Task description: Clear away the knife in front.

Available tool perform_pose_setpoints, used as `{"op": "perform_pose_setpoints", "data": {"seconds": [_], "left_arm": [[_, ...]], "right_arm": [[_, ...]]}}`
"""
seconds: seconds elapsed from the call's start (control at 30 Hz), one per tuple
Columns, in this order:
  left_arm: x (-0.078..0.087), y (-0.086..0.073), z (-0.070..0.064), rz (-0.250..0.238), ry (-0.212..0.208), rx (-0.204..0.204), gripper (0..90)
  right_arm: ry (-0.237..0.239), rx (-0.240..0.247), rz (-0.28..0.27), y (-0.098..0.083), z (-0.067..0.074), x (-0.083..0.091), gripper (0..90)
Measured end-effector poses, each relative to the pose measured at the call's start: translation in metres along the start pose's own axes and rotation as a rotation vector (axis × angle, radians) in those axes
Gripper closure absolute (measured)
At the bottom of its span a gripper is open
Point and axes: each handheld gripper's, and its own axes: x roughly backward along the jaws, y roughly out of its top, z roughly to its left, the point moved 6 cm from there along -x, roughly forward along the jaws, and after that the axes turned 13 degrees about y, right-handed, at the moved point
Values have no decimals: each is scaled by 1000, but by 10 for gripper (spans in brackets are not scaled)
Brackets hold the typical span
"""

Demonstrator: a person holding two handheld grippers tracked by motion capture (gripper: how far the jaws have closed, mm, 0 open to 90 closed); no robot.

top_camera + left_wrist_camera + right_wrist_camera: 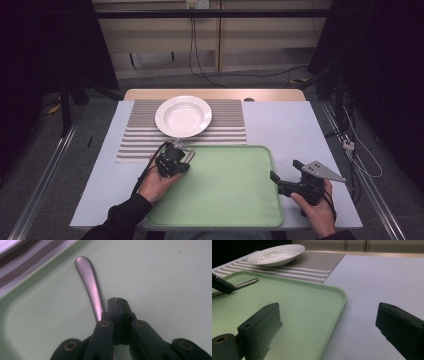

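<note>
Worktop | green tray holds spoon | left gripper pressed together, beside spoon handle | right gripper spread, empty | bowl empty, far

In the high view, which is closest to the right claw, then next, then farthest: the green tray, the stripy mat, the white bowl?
1. Green tray: just left of the right claw.
2. Stripy mat: beyond the tray.
3. White bowl: on the mat, far left.
</note>
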Motion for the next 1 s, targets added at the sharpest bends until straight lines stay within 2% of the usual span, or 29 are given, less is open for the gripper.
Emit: {"op": "perform_pose_setpoints", "data": {"seconds": [0.1,1.0], "left_arm": [[0,-1,2,-1,-9,12,900],[6,-13,22,28,35,58,900]], "right_arm": [[1,1,0,0,0,0,55],[3,5,6,0,1,-1,55]]}}
